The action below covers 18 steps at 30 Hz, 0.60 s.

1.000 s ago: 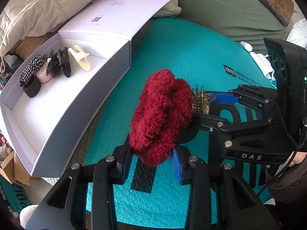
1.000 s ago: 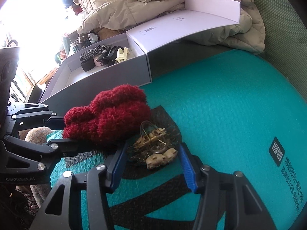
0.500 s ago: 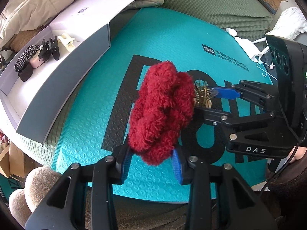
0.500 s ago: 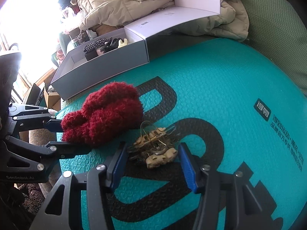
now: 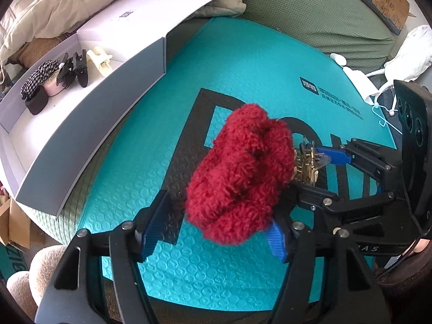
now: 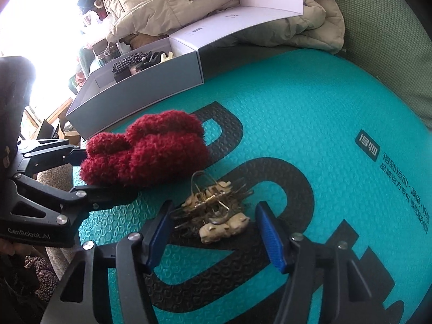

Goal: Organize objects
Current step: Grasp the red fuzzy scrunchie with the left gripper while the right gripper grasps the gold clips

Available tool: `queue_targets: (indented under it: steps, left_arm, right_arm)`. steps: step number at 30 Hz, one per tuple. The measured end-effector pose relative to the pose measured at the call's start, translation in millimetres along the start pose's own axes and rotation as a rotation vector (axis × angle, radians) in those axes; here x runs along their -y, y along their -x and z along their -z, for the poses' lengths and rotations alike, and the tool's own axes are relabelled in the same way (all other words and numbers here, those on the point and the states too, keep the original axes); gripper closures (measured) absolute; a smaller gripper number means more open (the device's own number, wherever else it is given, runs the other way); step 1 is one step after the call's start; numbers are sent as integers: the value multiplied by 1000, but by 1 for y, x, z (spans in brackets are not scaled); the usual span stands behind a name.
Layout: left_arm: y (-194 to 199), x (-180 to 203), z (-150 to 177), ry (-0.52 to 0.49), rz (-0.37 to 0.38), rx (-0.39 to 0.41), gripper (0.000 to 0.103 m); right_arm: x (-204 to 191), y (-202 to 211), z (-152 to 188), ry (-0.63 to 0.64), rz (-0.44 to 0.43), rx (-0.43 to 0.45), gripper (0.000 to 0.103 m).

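Note:
A fluffy red scrunchie (image 5: 243,172) rests on the teal mat (image 5: 243,70) between the fingers of my left gripper (image 5: 216,232). Its jaws are opening, and the left pad stands clear of the scrunchie. A gold hair clip with cream beads (image 6: 216,210) lies on the mat between the fingers of my right gripper (image 6: 214,235). These jaws are opening too, with gaps on both sides of the clip. In the right wrist view the scrunchie (image 6: 145,148) lies just left of the clip, with the left gripper (image 6: 91,172) around it.
An open white-and-grey box (image 5: 89,102) at the mat's far left holds a checked scrunchie (image 5: 37,78), black clips (image 5: 78,67) and a cream claw clip (image 5: 101,59). Beige jackets (image 6: 189,2) lie behind it. A green cushion (image 5: 310,13) borders the mat.
Both grippers moved away from the box and down to the mat. The left jaws then spread off the red scrunchie and the right jaws off the gold clip; both things now lie on the mat.

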<state>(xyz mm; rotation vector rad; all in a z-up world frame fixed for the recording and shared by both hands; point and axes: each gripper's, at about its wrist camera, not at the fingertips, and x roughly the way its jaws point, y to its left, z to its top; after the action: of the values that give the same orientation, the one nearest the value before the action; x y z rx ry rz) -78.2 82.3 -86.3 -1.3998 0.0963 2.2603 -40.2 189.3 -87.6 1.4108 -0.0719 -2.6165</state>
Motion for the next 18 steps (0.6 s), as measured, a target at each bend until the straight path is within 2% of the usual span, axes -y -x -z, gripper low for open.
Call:
queue_targets:
  steps: [6, 9, 11, 13, 14, 16, 18]
  left_arm:
    - [-8, 7, -13, -51, 10, 26, 30]
    - [-15, 7, -17, -48, 25, 27, 30]
    - [-18, 7, -18, -46, 38, 40, 32]
    - [-20, 10, -18, -69, 4, 52, 53]
    - [-22, 14, -18, -94, -35, 54, 63]
    - [-23, 19, -18, -130, -57, 60, 66]
    - [-22, 20, -19, -125, -50, 56, 69]
  right_arm:
    - [7, 0, 1, -14, 10, 32, 41]
    - [11, 2, 2, -35, 8, 43, 48]
    - [13, 3, 3, -40, 19, 46, 48]
    - [16, 3, 3, -46, 19, 47, 48]
    - [17, 4, 3, -48, 15, 48, 48]
    - [18, 5, 3, -51, 13, 50, 48]
    - [18, 5, 3, -50, 15, 50, 48]
